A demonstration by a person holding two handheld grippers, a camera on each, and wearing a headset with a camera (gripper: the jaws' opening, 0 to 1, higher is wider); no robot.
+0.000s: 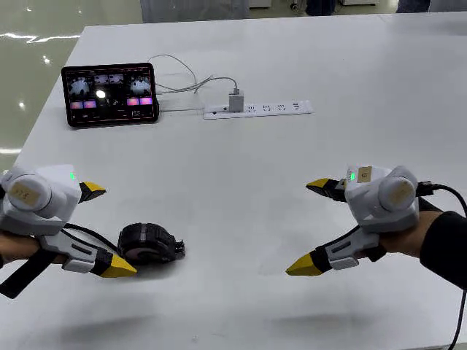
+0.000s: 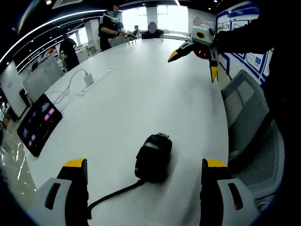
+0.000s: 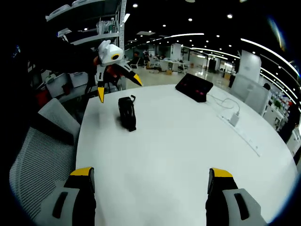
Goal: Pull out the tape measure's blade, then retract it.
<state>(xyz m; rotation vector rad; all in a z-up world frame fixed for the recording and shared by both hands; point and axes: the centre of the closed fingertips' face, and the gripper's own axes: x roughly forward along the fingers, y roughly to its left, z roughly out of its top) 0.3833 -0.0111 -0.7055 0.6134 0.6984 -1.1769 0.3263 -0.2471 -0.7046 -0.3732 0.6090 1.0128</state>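
The tape measure [image 1: 151, 243] lies near the worktop's [image 1: 255, 168] front edge, toward its left corner. It sits between the wide-open jaws of the left gripper [image 1: 117, 230], apparently untouched by them. The right gripper [image 1: 300, 227] hangs well apart toward the right, equally wide, holding nothing.

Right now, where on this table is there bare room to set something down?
The widest bare patch of the white table lies between the black round tape measure and the right gripper, stretching up to the white power strip. The far right side is also bare. It is crowded far left, around the black tablet.
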